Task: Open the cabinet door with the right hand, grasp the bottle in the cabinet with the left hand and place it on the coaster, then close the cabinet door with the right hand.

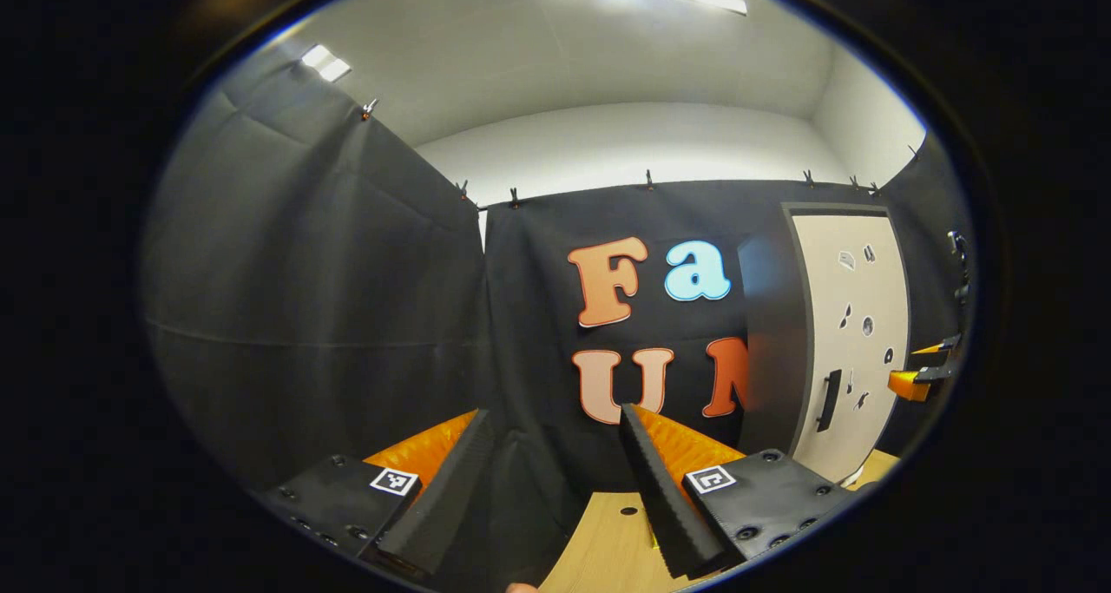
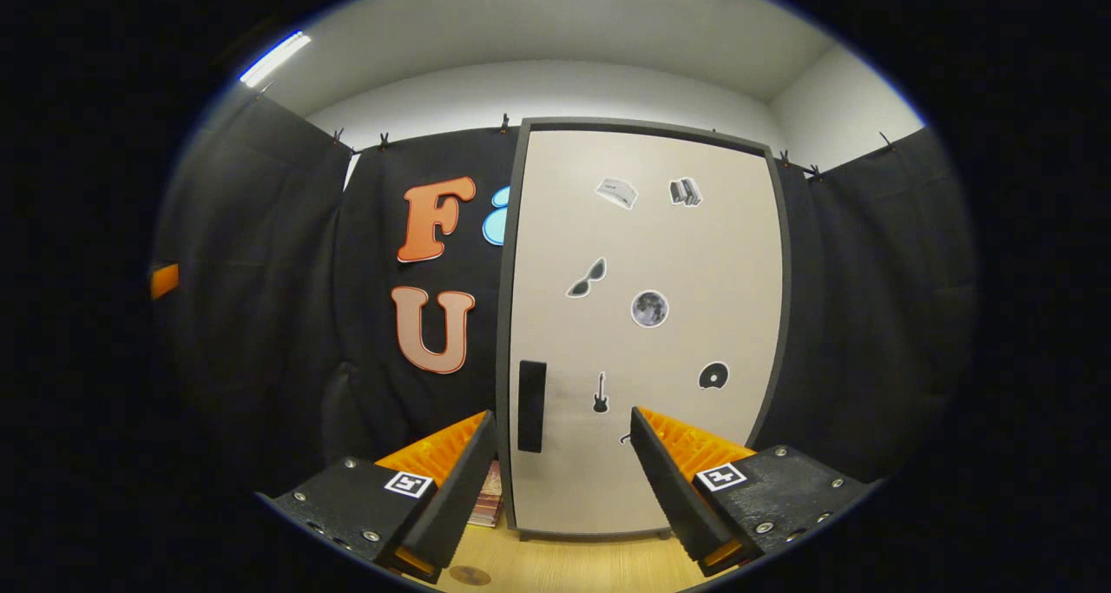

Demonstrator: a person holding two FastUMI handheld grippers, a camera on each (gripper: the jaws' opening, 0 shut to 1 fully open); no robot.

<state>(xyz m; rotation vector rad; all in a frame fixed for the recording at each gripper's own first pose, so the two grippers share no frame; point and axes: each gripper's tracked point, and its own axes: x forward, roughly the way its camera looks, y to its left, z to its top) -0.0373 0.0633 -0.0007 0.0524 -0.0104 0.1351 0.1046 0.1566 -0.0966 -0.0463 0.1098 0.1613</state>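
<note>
The cabinet (image 2: 647, 332) stands upright on the table with its beige door shut, so its inside is hidden. Small stickers dot the door, and a black handle (image 2: 531, 405) sits low on its left edge. My right gripper (image 2: 562, 415) is open a little in front of the door, the handle just inside its left finger. My left gripper (image 1: 554, 415) is open too, facing the cloth wall, with the cabinet (image 1: 846, 341) and its handle (image 1: 829, 399) off to the right. A round brown coaster (image 2: 470, 575) lies on the table near my right gripper's left finger.
The wooden table (image 1: 608, 541) runs under both grippers. A low stack of flat things (image 2: 489, 495) lies against the cabinet's left foot. The right gripper (image 1: 927, 365) appears at the far right of the left gripper view. Cloth walls close in the back and sides.
</note>
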